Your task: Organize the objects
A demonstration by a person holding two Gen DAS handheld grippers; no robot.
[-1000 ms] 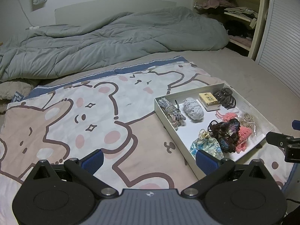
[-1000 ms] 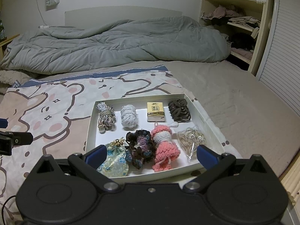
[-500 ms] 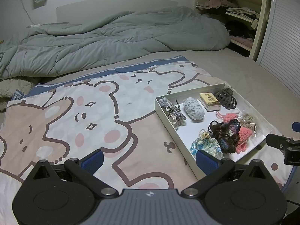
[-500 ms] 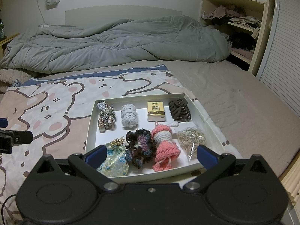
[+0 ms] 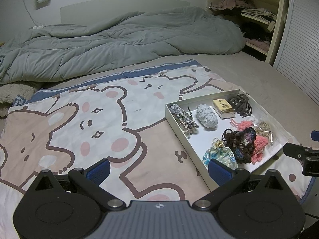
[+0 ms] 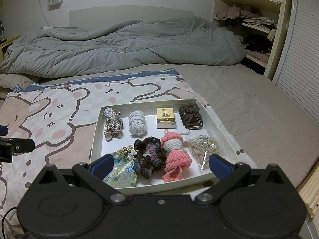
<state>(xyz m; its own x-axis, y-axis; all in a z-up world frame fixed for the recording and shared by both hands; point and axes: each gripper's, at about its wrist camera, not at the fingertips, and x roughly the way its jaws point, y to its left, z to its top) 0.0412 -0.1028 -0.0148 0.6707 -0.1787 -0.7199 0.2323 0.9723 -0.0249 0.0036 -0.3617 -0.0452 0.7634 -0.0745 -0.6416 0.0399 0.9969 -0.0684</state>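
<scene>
Holding both grippers over the bed, I have the right gripper [image 6: 160, 164] spread wide and empty just short of the near edge of the white tray [image 6: 96, 131], and the left gripper [image 5: 158, 172] equally spread and empty over the cartoon bear blanket [image 5: 83, 123] to the tray's left. Every small item I can see lies inside the tray in two rows. Along the far edge: a twisted cord tassel [image 6: 113, 123], a pale yarn bundle [image 6: 137, 122], a yellow tissue pack [image 6: 165, 118] and dark hair ties [image 6: 191, 117]. Along the near edge: a brocade drawstring pouch [image 6: 122, 170], a dark crocheted scrunchie [image 6: 149, 157], a pink crocheted doll [image 6: 175, 157] and a bag of rubber bands [image 6: 203, 146].

I judge this fits either a tray already sorted or one waiting to be emptied; nothing lies loose on the blanket, so I cannot name the step. The tassel, yarn bundle, tissue pack and doll all run lengthwise from near edge to far edge, the doll's hanging loop pointing away from me.
</scene>
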